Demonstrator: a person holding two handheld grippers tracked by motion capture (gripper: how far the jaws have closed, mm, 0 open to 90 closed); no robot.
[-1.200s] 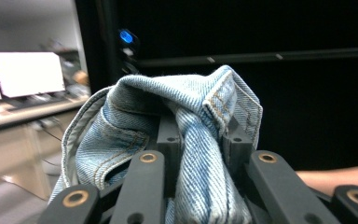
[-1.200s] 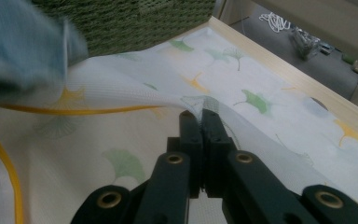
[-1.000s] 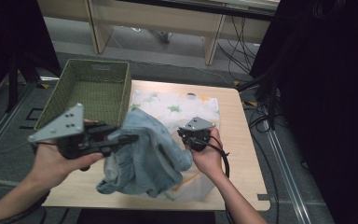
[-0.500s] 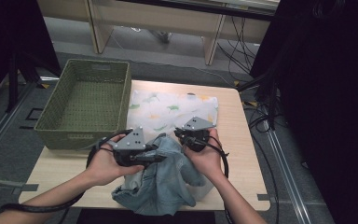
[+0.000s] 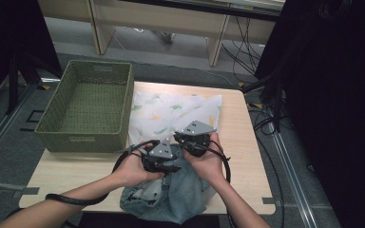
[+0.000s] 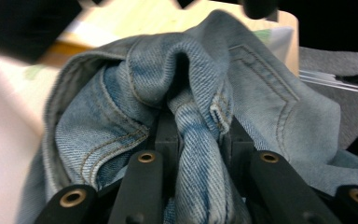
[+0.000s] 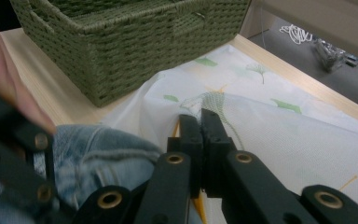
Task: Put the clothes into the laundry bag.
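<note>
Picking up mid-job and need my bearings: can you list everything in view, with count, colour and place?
denim garment: one, light blue, bunched at the table's near edge.
printed cloth: one, white with green and yellow leaves, mid-table beside the basket.
basket: one, green woven, left part of the table.
table: one, light wood.
cables: several, black, on the floor to the right.
left claw: black, shut on a denim fold.
right claw: black, shut on the printed cloth's edge.
hands: two, one on each claw.

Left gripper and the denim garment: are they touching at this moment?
Touching. In the left gripper view, a bunched fold of the denim garment sits pinched between the two black jaws of the left gripper, cloth pressed against both pads.
</note>
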